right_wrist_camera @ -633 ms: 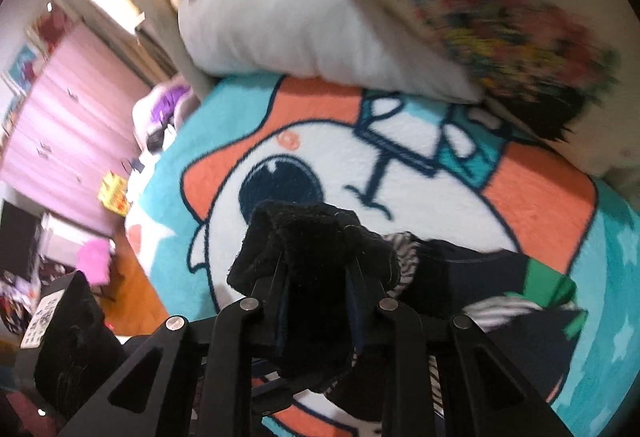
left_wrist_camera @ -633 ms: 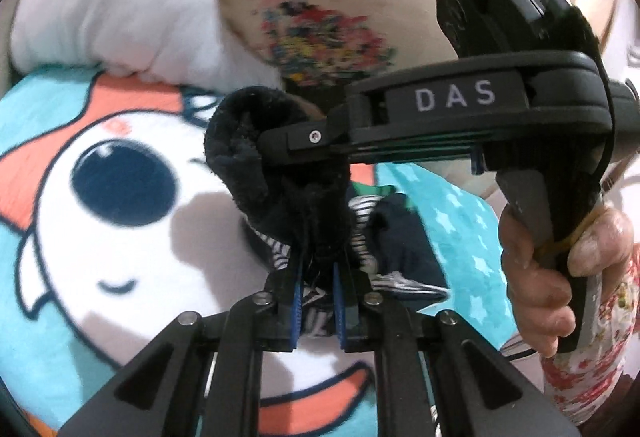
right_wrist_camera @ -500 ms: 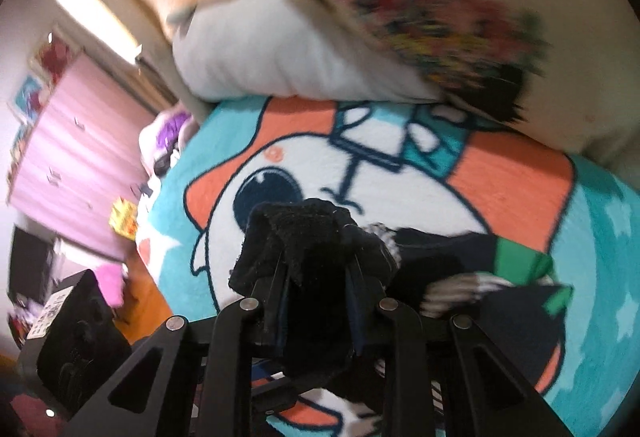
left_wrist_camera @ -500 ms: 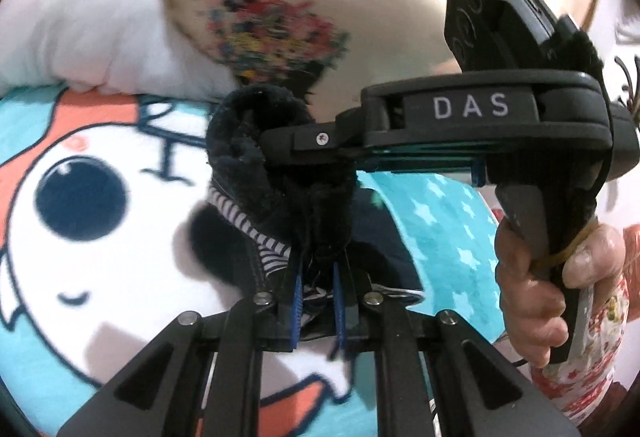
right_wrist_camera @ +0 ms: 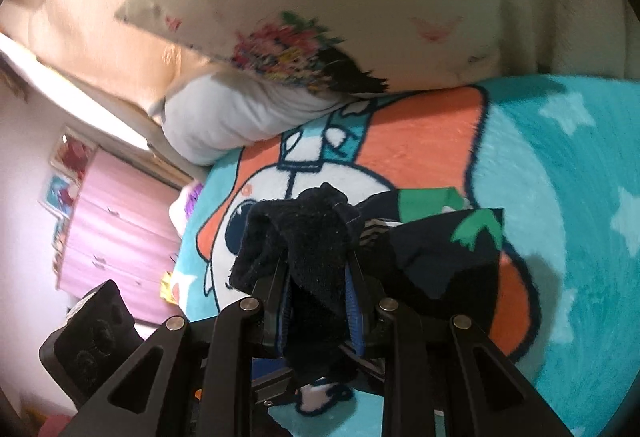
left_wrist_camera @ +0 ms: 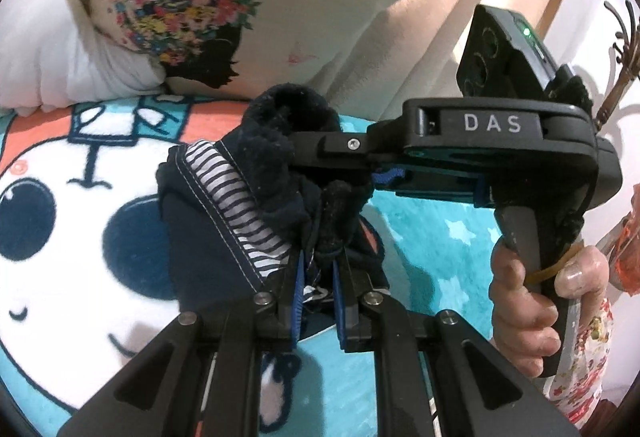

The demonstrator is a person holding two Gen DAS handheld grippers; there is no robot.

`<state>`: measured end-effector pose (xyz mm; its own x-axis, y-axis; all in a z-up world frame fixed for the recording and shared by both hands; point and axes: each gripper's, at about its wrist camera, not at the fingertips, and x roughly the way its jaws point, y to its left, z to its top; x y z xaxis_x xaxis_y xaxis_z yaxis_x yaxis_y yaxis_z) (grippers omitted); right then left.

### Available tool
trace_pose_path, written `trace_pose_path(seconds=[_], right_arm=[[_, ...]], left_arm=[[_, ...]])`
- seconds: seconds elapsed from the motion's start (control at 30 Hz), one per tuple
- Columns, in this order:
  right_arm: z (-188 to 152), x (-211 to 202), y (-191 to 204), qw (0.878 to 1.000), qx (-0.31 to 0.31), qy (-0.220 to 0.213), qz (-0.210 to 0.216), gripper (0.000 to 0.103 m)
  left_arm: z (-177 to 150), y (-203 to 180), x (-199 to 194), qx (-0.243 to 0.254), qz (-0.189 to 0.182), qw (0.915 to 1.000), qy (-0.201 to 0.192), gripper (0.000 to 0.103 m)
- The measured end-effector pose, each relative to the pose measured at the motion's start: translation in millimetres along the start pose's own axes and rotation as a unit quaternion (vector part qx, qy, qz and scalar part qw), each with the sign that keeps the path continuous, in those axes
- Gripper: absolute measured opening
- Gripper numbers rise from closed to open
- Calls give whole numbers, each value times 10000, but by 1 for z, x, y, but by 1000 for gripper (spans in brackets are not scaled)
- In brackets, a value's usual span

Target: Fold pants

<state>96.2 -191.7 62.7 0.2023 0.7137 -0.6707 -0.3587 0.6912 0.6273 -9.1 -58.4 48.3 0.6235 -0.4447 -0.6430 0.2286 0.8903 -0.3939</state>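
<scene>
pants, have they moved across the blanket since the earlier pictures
Yes. In the left wrist view the pants have shifted left over the cartoon face on the blanket, now covering the eye beside the big one.

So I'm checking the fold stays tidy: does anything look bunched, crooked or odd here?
Yes. The pants are bunched rather than flat: both the left gripper and the right gripper clamp thick wads of dark fabric close together, with the striped lining turned outward. The rest lies crumpled on the cartoon blanket.
</scene>
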Motion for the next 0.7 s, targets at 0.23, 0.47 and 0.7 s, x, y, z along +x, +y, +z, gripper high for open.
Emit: trace_pose_path(seconds=[0.23,0.47,0.7], right_arm=[[-8,-13,-41,9982,510,-229,199,25],[-17,-24,-82,9945,970,-387,-99,26],[-21,-82,-64,9848,797,-1544,-77,28]], left_arm=[[-2,-16,18,190,-76,9996,192,13],[-6,-10,10,274,-437,9980,354,19],[-8,3,-25,365,-404,9985,28,42]])
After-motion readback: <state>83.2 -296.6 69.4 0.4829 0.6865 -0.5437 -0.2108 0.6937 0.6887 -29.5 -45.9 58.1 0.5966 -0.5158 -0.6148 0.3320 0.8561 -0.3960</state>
